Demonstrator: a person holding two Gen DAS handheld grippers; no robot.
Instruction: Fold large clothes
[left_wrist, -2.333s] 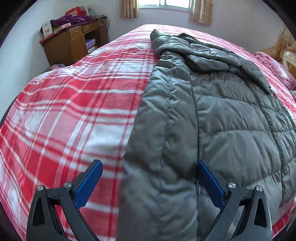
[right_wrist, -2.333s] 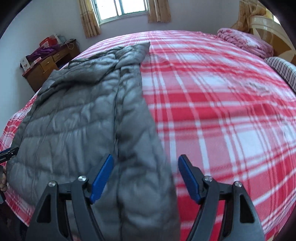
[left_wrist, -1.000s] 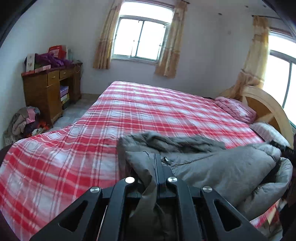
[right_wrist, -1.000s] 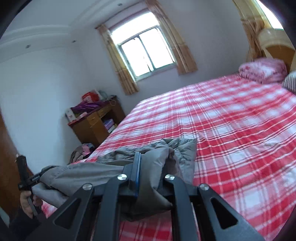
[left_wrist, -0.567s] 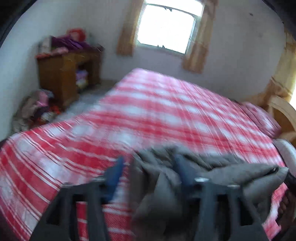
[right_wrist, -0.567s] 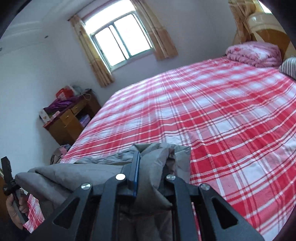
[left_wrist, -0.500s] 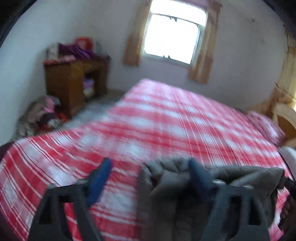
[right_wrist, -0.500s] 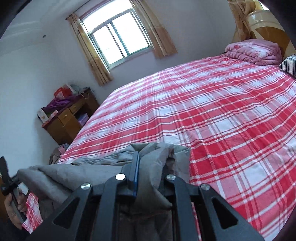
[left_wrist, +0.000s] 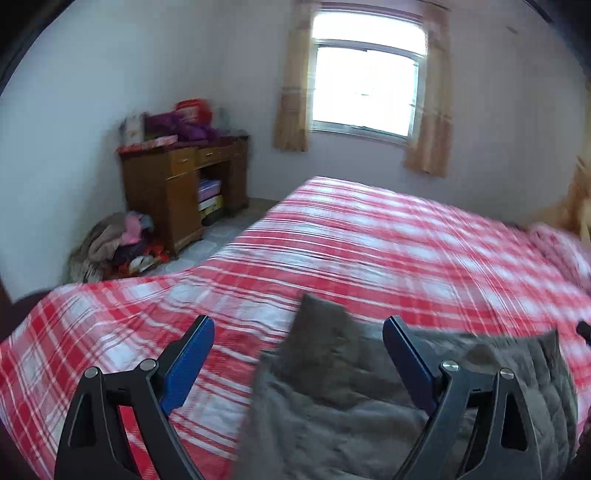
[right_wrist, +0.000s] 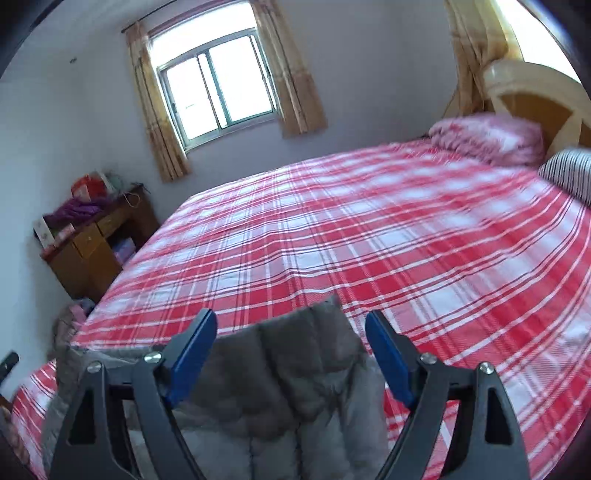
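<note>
The left gripper (left_wrist: 298, 360) and right gripper (right_wrist: 291, 349) are both wide open, holding nothing, with the gray jacket (right_wrist: 295, 387) lying just under them on the bed (right_wrist: 369, 236).

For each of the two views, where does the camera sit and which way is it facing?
Left wrist: on the open left gripper, above the grey jacket, facing cabinet and window.
Right wrist: on the open right gripper, facing the headboard too.
Shared: jacket, plaid bed, cabinet, window.
</note>
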